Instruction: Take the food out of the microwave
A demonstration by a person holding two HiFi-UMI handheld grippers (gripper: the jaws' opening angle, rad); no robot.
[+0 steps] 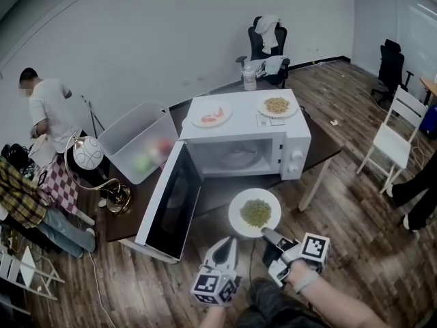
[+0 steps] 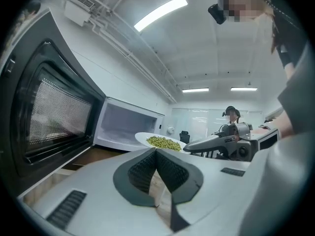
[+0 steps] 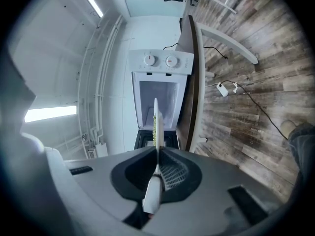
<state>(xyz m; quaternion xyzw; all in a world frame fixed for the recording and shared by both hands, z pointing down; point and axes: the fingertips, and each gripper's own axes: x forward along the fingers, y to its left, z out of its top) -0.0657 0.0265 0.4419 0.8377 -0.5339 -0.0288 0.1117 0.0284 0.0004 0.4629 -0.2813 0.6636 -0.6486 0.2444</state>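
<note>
The white microwave [image 1: 239, 139] stands on a dark table with its door [image 1: 171, 203] swung wide open to the left and its cavity [image 2: 128, 124] bare. A white plate of green peas [image 1: 254, 212] hangs in the air in front of it, outside the cavity. My right gripper [image 1: 265, 232] is shut on the plate's near rim. In the right gripper view the plate [image 3: 156, 127] shows edge-on between the pads of that gripper [image 3: 156, 168]. My left gripper [image 1: 229, 243] hovers just left of the plate, shut [image 2: 156, 154] with nothing in it. In the left gripper view the peas [image 2: 164, 142] sit ahead and to the right.
On top of the microwave lie a plate with red food [image 1: 210, 115] and a plate with brownish food [image 1: 276, 105]. A clear bin [image 1: 140, 142] sits left of the table. A white chair [image 1: 392, 139] stands at the right, a person [image 1: 44, 108] at the far left.
</note>
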